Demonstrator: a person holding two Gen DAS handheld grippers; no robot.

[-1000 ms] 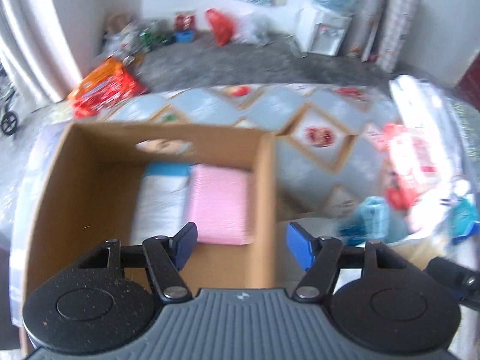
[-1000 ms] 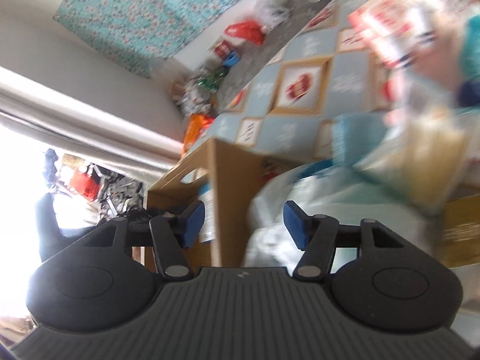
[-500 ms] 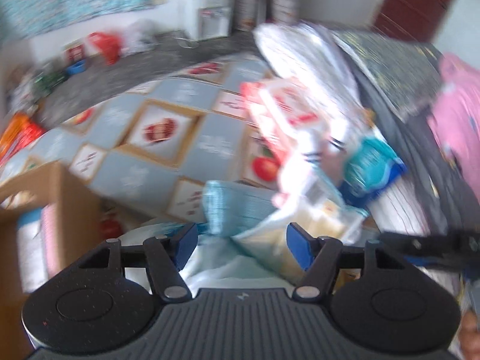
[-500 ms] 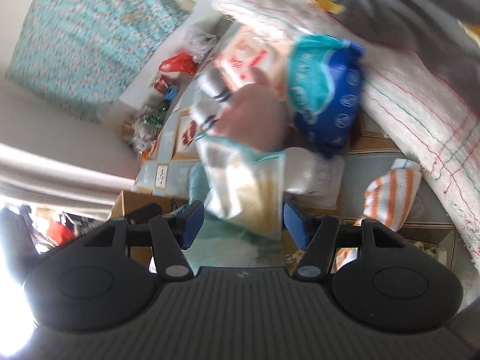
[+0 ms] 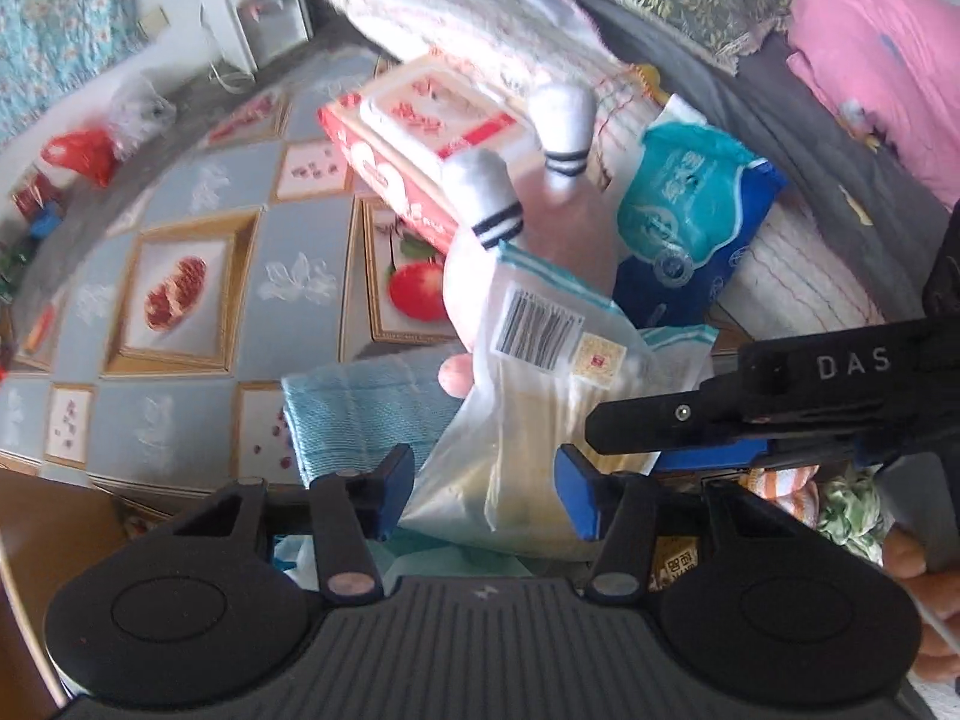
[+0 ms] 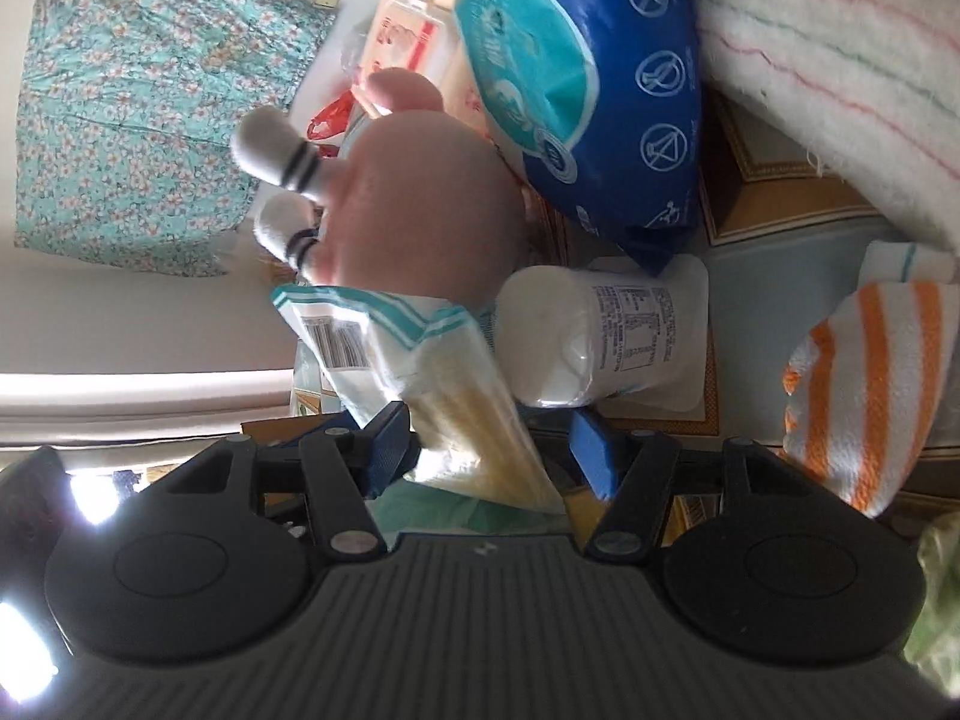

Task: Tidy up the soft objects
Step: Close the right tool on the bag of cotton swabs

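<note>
patterned mat (image 5: pixel 288 252), floral curtain (image 6: pixel 144 108), perhaps cabinet (image 5: pixel 258 6)

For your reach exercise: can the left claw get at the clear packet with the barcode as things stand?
Probably yes. The left claw is open, the packet sits right between its fingers, and nothing blocks it; the right claw straddles it too.

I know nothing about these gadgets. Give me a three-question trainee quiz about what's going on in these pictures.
1. True or false: the left gripper is clamped shut on the clear bag.
2. Which item stands nearest the bag in the right wrist view? A) white cylindrical pack B) orange-striped towel C) blue-and-teal pack
3. Fill in: the pink plush toy has white-tipped ___ with dark stripes.

Key: 1 false, both grippers are open, the bag between the fingers of each; 2 A; 3 ears.
</note>
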